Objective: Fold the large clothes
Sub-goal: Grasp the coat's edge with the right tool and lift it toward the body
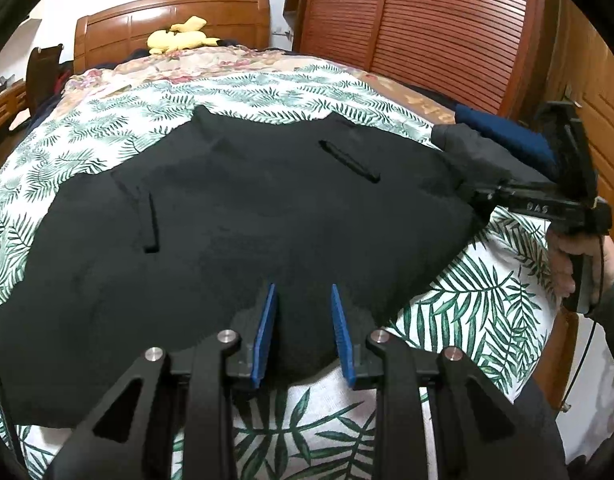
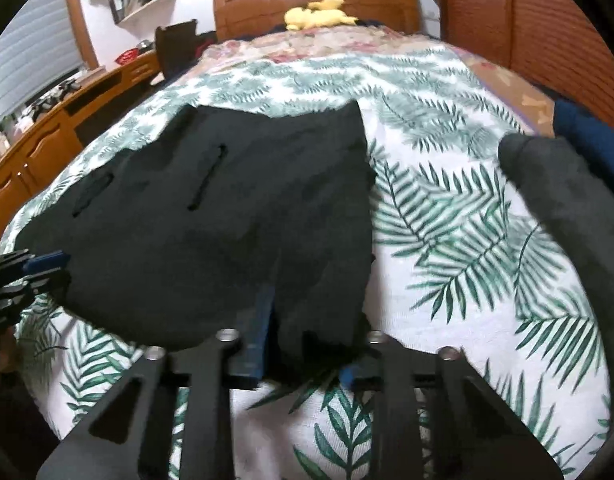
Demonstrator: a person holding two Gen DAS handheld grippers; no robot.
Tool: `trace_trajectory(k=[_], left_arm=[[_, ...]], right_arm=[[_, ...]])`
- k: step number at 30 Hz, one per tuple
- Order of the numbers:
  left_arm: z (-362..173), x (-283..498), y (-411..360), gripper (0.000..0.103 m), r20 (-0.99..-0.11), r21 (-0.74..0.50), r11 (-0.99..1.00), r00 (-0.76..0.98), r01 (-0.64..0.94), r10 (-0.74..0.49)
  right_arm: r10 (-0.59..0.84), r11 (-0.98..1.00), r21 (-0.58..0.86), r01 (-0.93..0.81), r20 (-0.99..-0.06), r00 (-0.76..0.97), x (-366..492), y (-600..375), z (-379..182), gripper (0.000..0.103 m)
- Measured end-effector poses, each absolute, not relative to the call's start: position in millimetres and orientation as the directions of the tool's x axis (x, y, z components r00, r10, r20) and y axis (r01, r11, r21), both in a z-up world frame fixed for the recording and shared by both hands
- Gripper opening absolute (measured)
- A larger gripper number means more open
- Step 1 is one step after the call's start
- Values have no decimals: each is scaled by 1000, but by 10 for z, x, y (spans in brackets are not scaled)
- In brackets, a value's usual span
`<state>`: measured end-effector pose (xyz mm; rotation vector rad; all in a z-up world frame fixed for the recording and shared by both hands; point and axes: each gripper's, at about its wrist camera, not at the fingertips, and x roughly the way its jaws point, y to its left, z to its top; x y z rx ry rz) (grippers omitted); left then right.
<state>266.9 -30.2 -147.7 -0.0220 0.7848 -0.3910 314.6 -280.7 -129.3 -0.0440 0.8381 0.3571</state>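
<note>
A large black garment (image 1: 235, 216) with two slit pockets lies spread on the leaf-print bed cover (image 1: 467, 292). My left gripper (image 1: 303, 312) is open, its blue pads either side of a raised bump of the garment's near edge. In the left wrist view my right gripper (image 1: 463, 190) reaches in from the right at the garment's right corner, its jaws hidden by cloth. In the right wrist view the garment (image 2: 211, 224) drapes over my right gripper (image 2: 307, 336); black cloth sits between the blue pads (image 2: 255, 336), and the right pad is mostly covered. The left gripper (image 2: 35, 268) shows at the left edge.
A dark grey sleeve or cloth roll (image 2: 559, 200) and a navy item (image 2: 587, 136) lie at the bed's right side. A yellow plush toy (image 1: 179, 36) sits by the wooden headboard (image 1: 171, 20). A wardrobe (image 1: 427, 28) stands right, a wooden desk (image 2: 47, 144) left.
</note>
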Motion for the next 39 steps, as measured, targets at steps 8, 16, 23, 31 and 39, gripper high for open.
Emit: trace_trajectory(k=[8,16,23,31,39], left_arm=[[-1232,2446,34,26,-634,-170,936,692,309,-344],[-1044,2135,503,27,-594,-171,952,744,253,-305],[-960,1857,981,26,-566,-190,964,781,188,-264],[-936,1641,1397,27,-543,-215,968,808,128,-228],[-999,1666,1678,26,-555,-254,964,806,75,-208]], right_arm=[[331,925,70,-373,-630,702,3081,-2453,-648,14],[395,882,13,-471,-565,724,3082,-1673,-200,11],[484,811,-30,-584,-528,698,3037,-750,5,9],[590,714,11,-700,-548,593,2924,138,-163,5],[578,673,39,-739,-651,492,2845,540,-662,10]])
